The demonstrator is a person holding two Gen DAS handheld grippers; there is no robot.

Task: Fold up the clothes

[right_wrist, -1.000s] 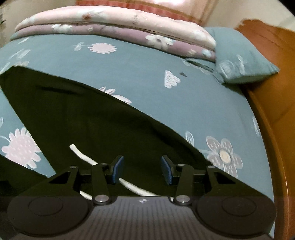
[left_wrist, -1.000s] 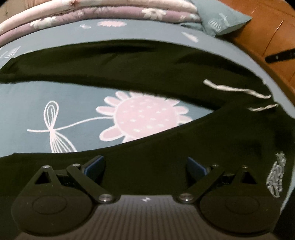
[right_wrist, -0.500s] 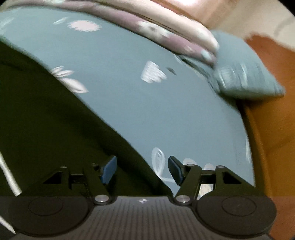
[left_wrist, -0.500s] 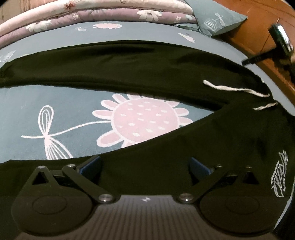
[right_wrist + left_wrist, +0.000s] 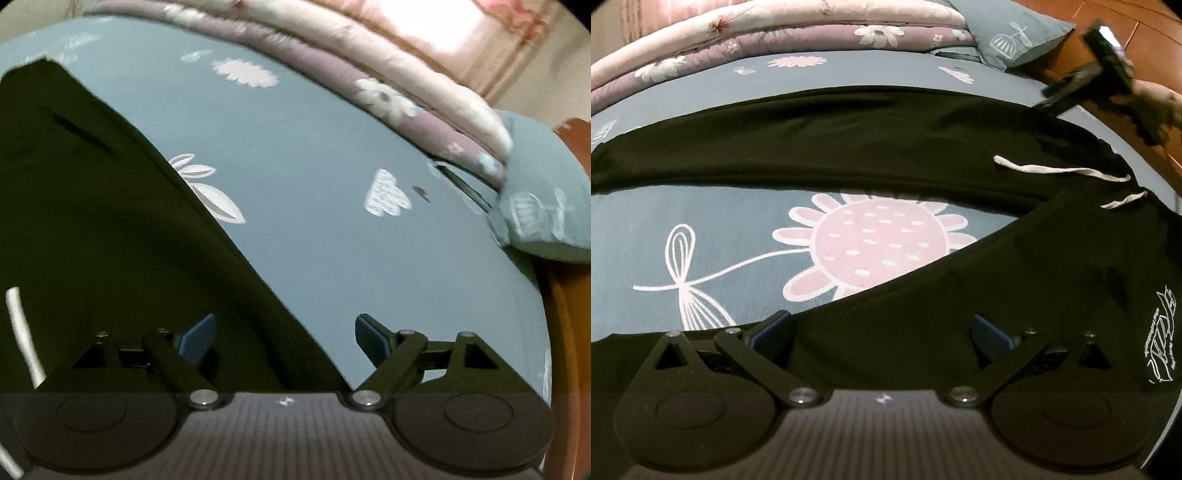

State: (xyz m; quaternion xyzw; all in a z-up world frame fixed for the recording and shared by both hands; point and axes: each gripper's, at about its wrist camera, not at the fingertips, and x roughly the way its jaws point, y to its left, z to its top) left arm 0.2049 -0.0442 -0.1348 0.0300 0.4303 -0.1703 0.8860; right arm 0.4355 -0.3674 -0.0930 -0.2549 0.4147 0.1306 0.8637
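Note:
Black trousers (image 5: 871,147) with white drawstrings (image 5: 1060,170) lie spread on the blue flowered bedsheet (image 5: 701,218), their two legs forming a V. My left gripper (image 5: 882,332) hovers wide open over the near leg's upper edge, nothing pinched. In the left wrist view the right gripper (image 5: 1108,74), held in a hand, hangs above the waistband at the top right. In the right wrist view my right gripper (image 5: 284,334) is opening over the trousers' (image 5: 110,240) far edge; cloth lies below the gap, the pads (image 5: 195,334) not pressing it. One drawstring (image 5: 22,332) shows at left.
Folded pink and mauve quilts (image 5: 775,33) are stacked along the far side of the bed, beside a blue pillow (image 5: 546,192). A wooden bed frame (image 5: 569,350) runs along the right edge.
The right gripper swung right along the waistband to the trousers' far edge and its jaws spread wider. It came into the left wrist view at top right. The left gripper stayed put.

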